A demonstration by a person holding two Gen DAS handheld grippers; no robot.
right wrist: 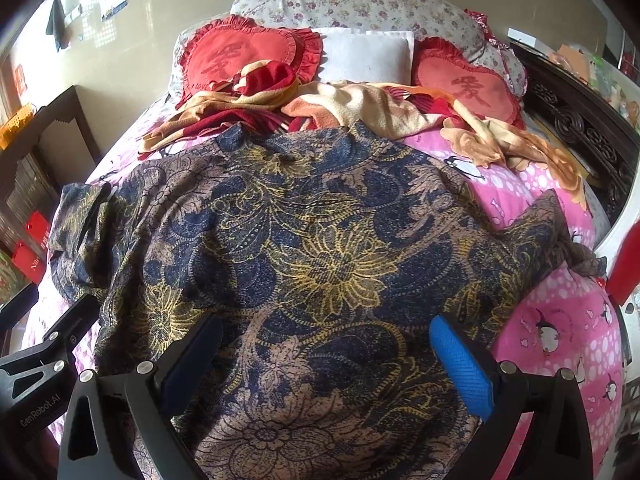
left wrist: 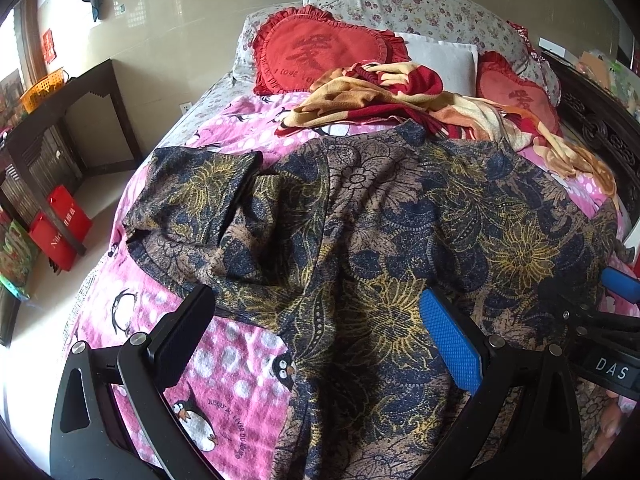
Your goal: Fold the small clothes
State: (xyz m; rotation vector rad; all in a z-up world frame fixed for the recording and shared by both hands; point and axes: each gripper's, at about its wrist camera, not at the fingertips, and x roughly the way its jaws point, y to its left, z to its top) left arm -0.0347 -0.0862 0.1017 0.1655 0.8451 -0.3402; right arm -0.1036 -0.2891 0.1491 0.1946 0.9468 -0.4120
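Both grippers sit nearest the lens. We hold the left gripper [left wrist: 320, 332] with its fingers spread wide over the near left part of the shirt [left wrist: 380, 220], one finger above the pink penguin bedspread [left wrist: 224, 364] and the blue-padded finger above the fabric; nothing is clamped. We hold the right gripper [right wrist: 326, 356] likewise spread wide, both fingers over the shirt's near hem area, gripping nothing. Whether the pads touch the cloth we cannot tell.

The shirt, a navy, tan and yellow floral print, lies spread flat across the middle of the bed. Its long axis runs from the near edge of the bed toward the head of the bed, with the collar at the far end. One short sleeve [left wrist: 192, 196] extends toward the bed's left edge; the other sleeve [right wrist: 548, 228] reaches toward the right edge.

Beyond the collar lies a crumpled red-and-yellow blanket [left wrist: 384, 96]. At the head of the bed we see two red heart cushions [left wrist: 320, 52], a white pillow [left wrist: 440, 60] and a floral pillow [left wrist: 420, 12]. A dark carved wooden frame [right wrist: 580, 128] borders the bed's right edge. Left of the bed stand a dark wooden desk [left wrist: 64, 132] and red bags [left wrist: 60, 228] on a pale floor.
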